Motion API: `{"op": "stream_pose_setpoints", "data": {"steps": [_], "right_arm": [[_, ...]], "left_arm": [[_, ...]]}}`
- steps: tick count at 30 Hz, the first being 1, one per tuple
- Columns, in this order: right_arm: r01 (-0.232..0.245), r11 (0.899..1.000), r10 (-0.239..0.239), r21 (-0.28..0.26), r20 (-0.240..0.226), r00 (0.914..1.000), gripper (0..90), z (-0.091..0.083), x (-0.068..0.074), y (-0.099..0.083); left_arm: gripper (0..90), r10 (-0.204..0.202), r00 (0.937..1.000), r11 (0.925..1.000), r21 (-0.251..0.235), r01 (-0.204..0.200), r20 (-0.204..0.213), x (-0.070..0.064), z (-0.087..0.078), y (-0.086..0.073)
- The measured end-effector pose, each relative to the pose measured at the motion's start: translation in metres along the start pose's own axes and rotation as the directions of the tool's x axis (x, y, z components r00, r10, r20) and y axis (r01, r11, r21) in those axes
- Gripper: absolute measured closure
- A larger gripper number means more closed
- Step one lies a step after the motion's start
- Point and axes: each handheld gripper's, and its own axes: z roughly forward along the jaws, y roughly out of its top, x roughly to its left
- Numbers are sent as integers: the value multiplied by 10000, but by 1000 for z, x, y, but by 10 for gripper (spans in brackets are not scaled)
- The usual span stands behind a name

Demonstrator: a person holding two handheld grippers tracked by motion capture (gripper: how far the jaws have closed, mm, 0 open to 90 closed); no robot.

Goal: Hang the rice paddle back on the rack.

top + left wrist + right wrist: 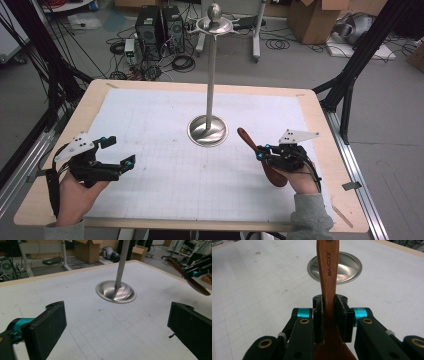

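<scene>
A brown wooden spoon [251,145] marked MAXCOOK [327,277] is clamped by its handle in my right gripper [261,153] at the table's right side, handle end pointing toward the stand. The spoon also appears at the upper right of the left gripper view [192,281]. A metal stand with a round base [207,131] and a tall pole [211,70] rises from the middle of the white grid mat [165,175]. My left gripper [120,152] hovers at the left side, open, its two black pads [47,327] wide apart with nothing between them.
The stand's top carries a ring of hooks and a knob [214,20]. The wooden table edge [320,130] frames the mat. Beyond the table lie computers [160,25], cables, cardboard boxes [312,17] and black frame legs [350,80].
</scene>
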Motion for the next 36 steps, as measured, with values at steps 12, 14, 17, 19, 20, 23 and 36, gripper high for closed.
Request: {"op": "stream_pose_setpoints", "data": {"steps": [12,14,17,19,20,23,36], "right_arm": [[156,9990,-161,-417,-135,9998,776,-10,-6,24],[145,9987,-153,-495,-150,9998,777,-11,-7,30],[59,9970,-69,-771,-129,9999,776,-14,-9,39],[84,9960,-94,-889,-110,9999,776,-17,-10,45],[68,9959,-78,-905,-105,9999,777,-18,-10,48],[201,9950,-206,-976,-34,9998,776,-23,-11,59],[549,9887,-541,-1392,99,9985,776,-32,-14,104]], "left_arm": [[26,-62,10000,10000,4,62,-77,1,-2,-1],[26,-43,10000,10000,14,43,-57,1,-3,-1],[26,-57,10000,10000,-19,57,-81,1,-4,-2],[26,-79,9999,10000,-39,78,-101,2,-5,-1],[26,-116,9999,9999,-66,115,-103,2,-6,-1],[26,-185,9998,9997,-131,184,-89,3,-8,-3],[26,-261,9996,9996,-147,259,-138,5,-11,-4]]}}
